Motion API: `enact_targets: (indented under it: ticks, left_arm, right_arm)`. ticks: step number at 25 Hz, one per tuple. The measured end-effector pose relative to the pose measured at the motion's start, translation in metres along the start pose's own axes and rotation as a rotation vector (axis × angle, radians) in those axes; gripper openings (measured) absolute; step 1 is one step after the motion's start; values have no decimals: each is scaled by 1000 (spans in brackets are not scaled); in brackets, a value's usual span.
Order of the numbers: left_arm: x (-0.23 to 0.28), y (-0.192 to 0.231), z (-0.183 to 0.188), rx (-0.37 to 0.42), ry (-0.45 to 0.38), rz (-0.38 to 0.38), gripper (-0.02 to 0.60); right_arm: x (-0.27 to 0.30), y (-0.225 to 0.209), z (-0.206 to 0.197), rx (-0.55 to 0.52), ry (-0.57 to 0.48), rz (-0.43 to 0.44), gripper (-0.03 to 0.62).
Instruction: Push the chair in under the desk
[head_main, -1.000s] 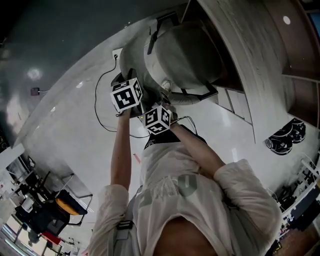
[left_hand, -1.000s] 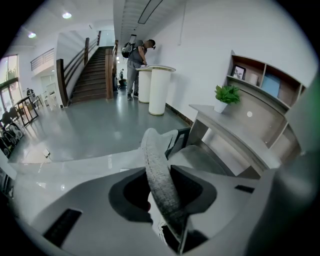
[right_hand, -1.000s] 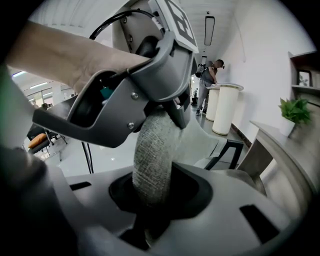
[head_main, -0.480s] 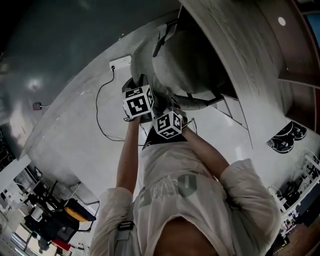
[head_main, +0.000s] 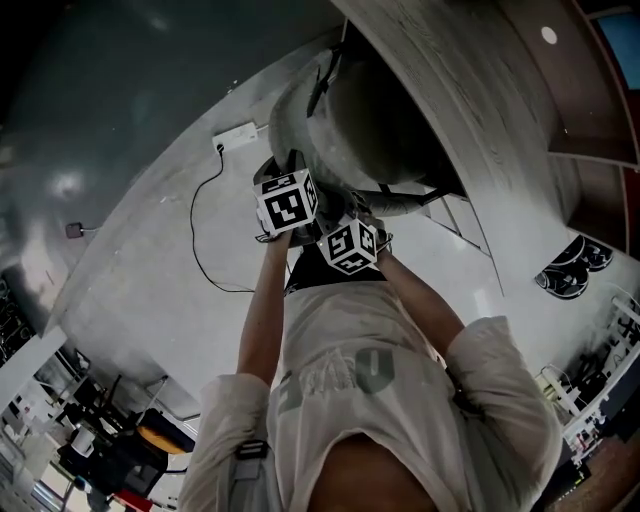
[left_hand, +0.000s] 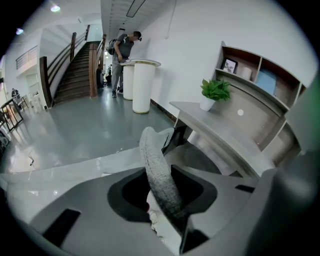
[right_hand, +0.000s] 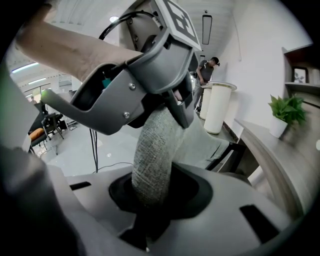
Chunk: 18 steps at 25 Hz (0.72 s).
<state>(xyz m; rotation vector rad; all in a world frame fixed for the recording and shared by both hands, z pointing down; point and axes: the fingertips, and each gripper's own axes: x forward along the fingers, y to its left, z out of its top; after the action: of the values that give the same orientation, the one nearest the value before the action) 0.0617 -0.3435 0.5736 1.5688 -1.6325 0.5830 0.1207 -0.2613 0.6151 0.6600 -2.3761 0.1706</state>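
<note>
Fabric backrest rim (left_hand: 152, 155): clamping it part-closed in left gripper (left_hand: 165, 202) and right gripper (right_hand: 150, 195), shoving chair (head_main: 350, 120) visibly deeper under desk (head_main: 450, 105) than a second ago, now mostly tucked, probably only a short push left.

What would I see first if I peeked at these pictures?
The big grey chair catches your eye first, sitting partly under the curved desk. The left gripper and the right gripper are both clamped on the top edge of the chair's back, side by side. Farther along the desk stands a little green plant in a white pot.
</note>
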Motion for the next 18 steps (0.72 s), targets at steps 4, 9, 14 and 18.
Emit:
enact_targets:
  ticks: [4,9,14,18]
  left_arm:
    - [7,-10,7,9,1,-8,129]
    - [19,-20,21,2,-3,-26,129]
    - [24,-27,24,-25,-4,-14,127]
    - [23,-28,24,-35,-2,-19,127]
  right_arm:
    - [-1,-13,-1,13,4,-25,89]
    - [3,-33,0,9,7,-33,89]
    - [0,-42,-1,10,-3,-18,89]
    - [-1,-42,-2,-6,0,-7,89]
